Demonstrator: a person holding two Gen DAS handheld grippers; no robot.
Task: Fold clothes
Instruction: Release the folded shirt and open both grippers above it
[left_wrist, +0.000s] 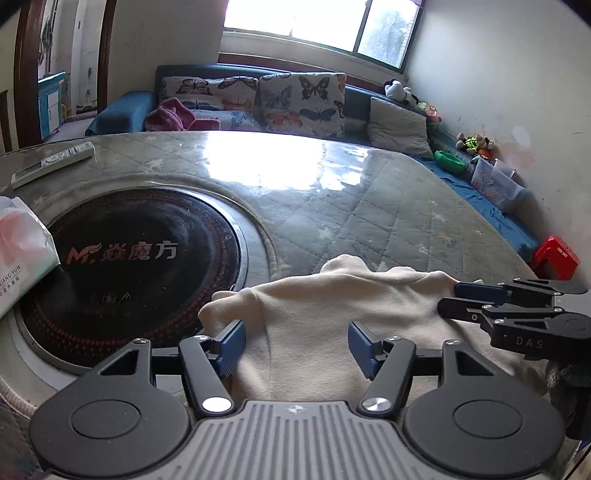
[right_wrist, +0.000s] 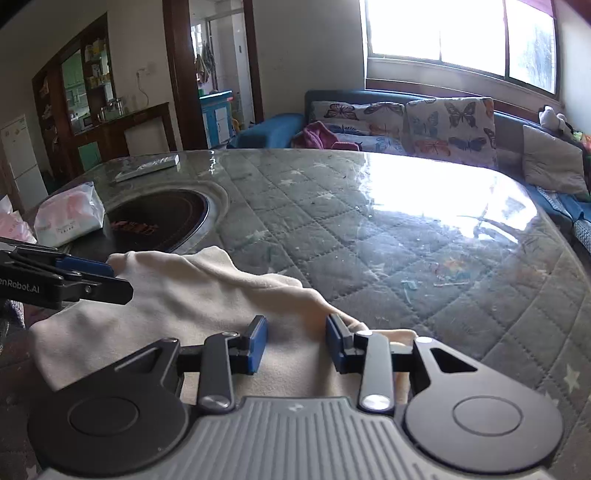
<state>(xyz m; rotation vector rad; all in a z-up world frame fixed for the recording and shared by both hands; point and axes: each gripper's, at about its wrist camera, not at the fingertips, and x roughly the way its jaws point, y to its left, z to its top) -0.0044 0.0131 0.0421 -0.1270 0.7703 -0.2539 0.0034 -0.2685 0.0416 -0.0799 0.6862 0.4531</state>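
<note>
A cream cloth garment (left_wrist: 332, 306) lies bunched at the near edge of the quilted table (left_wrist: 388, 206); it also shows in the right wrist view (right_wrist: 184, 295). My left gripper (left_wrist: 297, 341) is open, its blue pads over the cloth's left part. My right gripper (right_wrist: 295, 341) is open, with a raised fold of the cloth between its pads. The right gripper shows from the side in the left wrist view (left_wrist: 448, 295), at the cloth's right edge. The left gripper shows in the right wrist view (right_wrist: 122, 278), at the cloth's left edge.
A round black induction cooktop (left_wrist: 140, 258) is set into the table at the left. A white tissue pack (left_wrist: 18, 251) lies on it and a remote (left_wrist: 55, 162) lies beyond. A blue sofa with butterfly cushions (left_wrist: 295, 99) stands behind, and a red stool (left_wrist: 557, 256) at the right.
</note>
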